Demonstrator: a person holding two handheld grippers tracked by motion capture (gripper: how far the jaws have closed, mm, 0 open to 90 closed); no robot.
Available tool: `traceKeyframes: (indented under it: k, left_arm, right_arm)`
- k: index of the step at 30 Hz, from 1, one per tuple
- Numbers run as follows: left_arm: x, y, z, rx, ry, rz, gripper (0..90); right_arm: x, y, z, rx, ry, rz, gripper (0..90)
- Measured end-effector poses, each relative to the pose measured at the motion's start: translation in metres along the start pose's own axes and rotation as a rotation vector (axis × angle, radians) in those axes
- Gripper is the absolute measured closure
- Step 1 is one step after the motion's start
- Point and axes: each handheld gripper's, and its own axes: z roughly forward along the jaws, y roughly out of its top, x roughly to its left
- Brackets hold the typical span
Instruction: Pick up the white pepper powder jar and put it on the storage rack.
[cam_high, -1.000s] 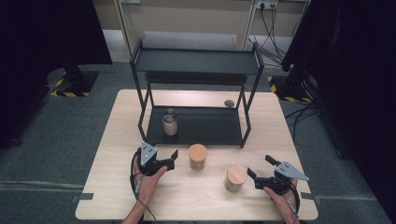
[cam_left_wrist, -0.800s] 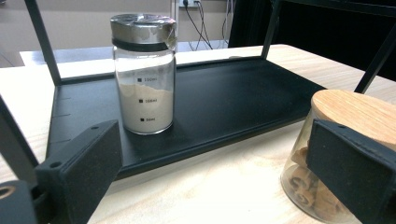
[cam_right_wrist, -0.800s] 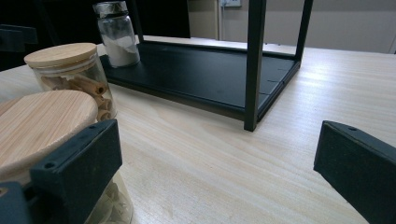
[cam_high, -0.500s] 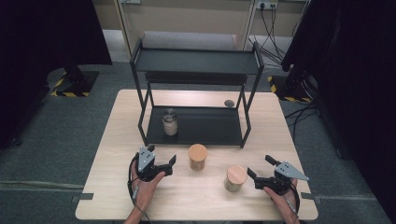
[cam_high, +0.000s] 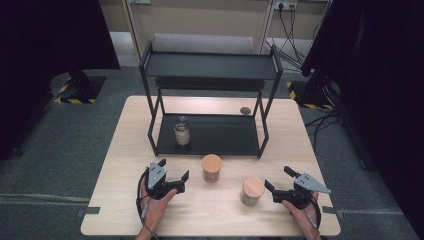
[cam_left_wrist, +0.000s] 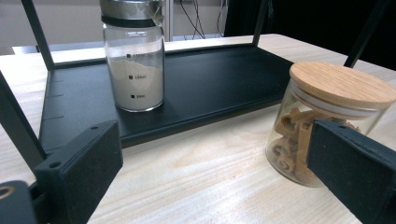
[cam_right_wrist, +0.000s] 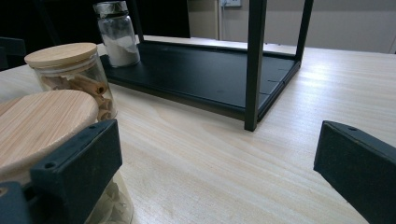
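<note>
Two glass jars with wooden lids stand on the light wooden table (cam_high: 220, 215). One jar (cam_high: 211, 168) (cam_left_wrist: 327, 112) (cam_right_wrist: 70, 74) is near the middle and holds brown pieces. The other jar (cam_high: 252, 191) (cam_right_wrist: 42, 116) is to its right. A small powder jar (cam_high: 182, 131) (cam_left_wrist: 135, 60) (cam_right_wrist: 116, 35) with a metal lid stands on the lower shelf of a black rack (cam_high: 210, 65). My left gripper (cam_high: 174, 169) (cam_left_wrist: 212, 154) is open, just left of the middle jar. My right gripper (cam_high: 277, 177) (cam_right_wrist: 215, 154) is open, just right of the other jar. Neither holds anything.
The rack's lower shelf (cam_high: 220, 135) is bare to the right of the powder jar, and its top shelf holds nothing. A rack post (cam_right_wrist: 254, 60) stands ahead of the right gripper. A small dark round thing (cam_high: 245, 110) lies behind the rack.
My left gripper has drawn back slightly toward the table's near edge. The right gripper and the jars have stayed where they were.
</note>
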Motion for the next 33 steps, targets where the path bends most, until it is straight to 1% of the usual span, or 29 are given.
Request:
traceKeyframes:
  k: [8, 13, 17, 20, 26, 33]
  left_arm:
    - [-0.003, -0.004, -0.006, 0.008, -0.004, 0.010, 3.2]
    - [-0.005, -0.009, -0.010, 0.032, -0.012, 0.021, 3.2]
    - [-0.007, -0.010, -0.011, 0.024, -0.013, 0.023, 3.0]
    - [-0.009, -0.010, -0.011, 0.026, -0.018, 0.036, 3.1]
    - [-0.010, -0.011, -0.011, 0.025, -0.022, 0.034, 3.0]
    - [-0.010, -0.011, -0.011, 0.028, -0.022, 0.041, 3.1]
  right_arm:
    - [0.000, 0.000, 0.000, -0.001, 0.001, 0.000, 1.2]
    - [0.000, 0.000, 0.000, 0.000, 0.001, 0.002, 1.2]
    - [0.000, 0.000, 0.000, 0.000, 0.001, 0.002, 1.2]
    - [0.000, 0.000, 0.000, -0.001, 0.002, 0.003, 1.2]
    - [0.000, 0.000, 0.000, -0.002, 0.003, 0.001, 1.2]
    - [0.000, 0.000, 0.000, -0.001, 0.003, 0.000, 1.2]
